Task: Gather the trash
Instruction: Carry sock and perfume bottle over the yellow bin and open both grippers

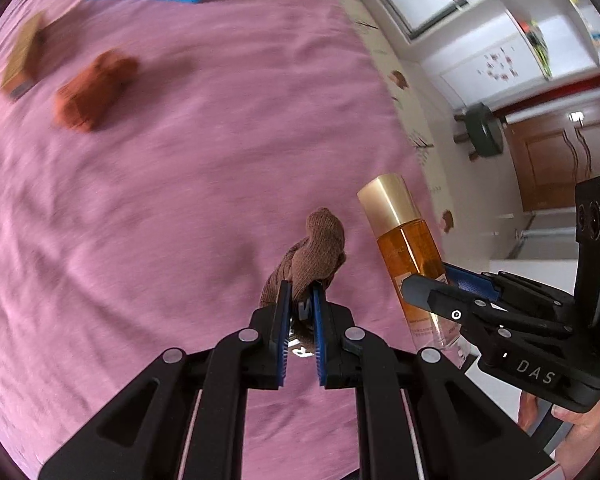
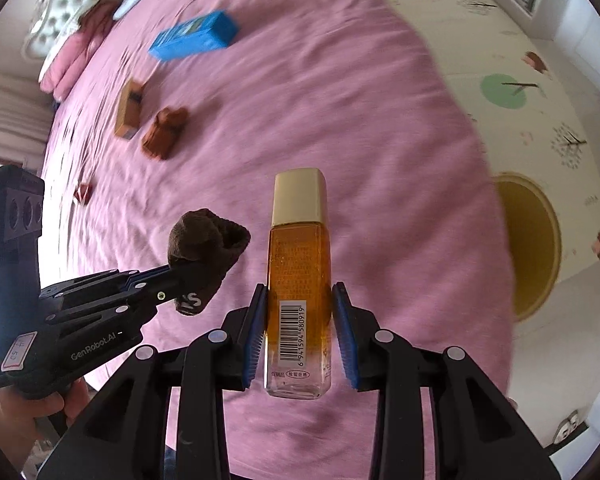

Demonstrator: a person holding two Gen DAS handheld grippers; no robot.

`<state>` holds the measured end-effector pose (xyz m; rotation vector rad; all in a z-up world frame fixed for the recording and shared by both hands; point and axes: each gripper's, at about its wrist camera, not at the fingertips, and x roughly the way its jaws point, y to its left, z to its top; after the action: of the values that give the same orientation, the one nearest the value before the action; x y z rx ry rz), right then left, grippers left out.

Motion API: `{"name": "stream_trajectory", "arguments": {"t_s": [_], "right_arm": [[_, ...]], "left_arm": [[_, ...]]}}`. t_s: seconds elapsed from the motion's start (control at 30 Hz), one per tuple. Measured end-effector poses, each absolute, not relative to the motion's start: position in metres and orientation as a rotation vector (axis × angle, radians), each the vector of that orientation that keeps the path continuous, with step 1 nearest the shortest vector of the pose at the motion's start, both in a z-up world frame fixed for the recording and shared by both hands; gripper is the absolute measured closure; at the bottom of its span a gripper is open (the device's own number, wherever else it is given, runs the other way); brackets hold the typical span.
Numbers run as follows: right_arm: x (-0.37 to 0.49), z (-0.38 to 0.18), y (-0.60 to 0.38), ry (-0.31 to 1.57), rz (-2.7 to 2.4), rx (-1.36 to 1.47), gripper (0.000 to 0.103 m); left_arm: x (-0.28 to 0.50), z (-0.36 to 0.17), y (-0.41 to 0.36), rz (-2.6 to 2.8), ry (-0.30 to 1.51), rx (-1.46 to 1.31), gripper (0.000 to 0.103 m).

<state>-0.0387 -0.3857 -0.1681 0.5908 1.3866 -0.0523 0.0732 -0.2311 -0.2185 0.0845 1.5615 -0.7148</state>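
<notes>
My left gripper [image 1: 300, 300] is shut on a brown knitted sock [image 1: 316, 252], which hangs bunched above the pink bedspread [image 1: 180, 200]. The right wrist view shows the same sock [image 2: 208, 248] in the left gripper [image 2: 180, 280] at the left. My right gripper [image 2: 300, 296] is shut on a glass bottle of amber liquid with a gold cap [image 2: 299, 272]; its blue pads press the bottle's sides near the barcode. In the left wrist view that bottle [image 1: 406, 240] stands just right of the sock, with the right gripper [image 1: 432, 280] around it.
On the bed lie a blue box [image 2: 196, 38], a tan carton [image 2: 129, 110], an orange-brown bundle [image 2: 164, 132] and a small red scrap [image 2: 83, 192]. Pillows [image 2: 72, 56] are at the far left. Right of the bed are a patterned floor mat and a round yellow bin [image 2: 532, 248].
</notes>
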Motion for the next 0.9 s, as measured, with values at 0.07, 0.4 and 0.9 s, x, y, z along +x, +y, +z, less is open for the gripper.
{"name": "stream_trajectory", "arguments": {"t_s": [0.07,0.4,0.9], "right_arm": [[-0.049,-0.166,-0.402,1.372,-0.081,0.608,0.071],[-0.106,-0.164,-0.472,1.312,-0.219,0.723,0.071],[-0.170,-0.164,-0.555,1.235,-0.414,0.822,0.071]], "left_arm": [[0.068,-0.217,-0.252,-0.742,1.562,0.111,0.092],[0.034,-0.219,-0.345,-0.882,1.567,0.234,0.092],[-0.001,-0.226,-0.457,-1.051,1.576,0.341,0.092]]}}
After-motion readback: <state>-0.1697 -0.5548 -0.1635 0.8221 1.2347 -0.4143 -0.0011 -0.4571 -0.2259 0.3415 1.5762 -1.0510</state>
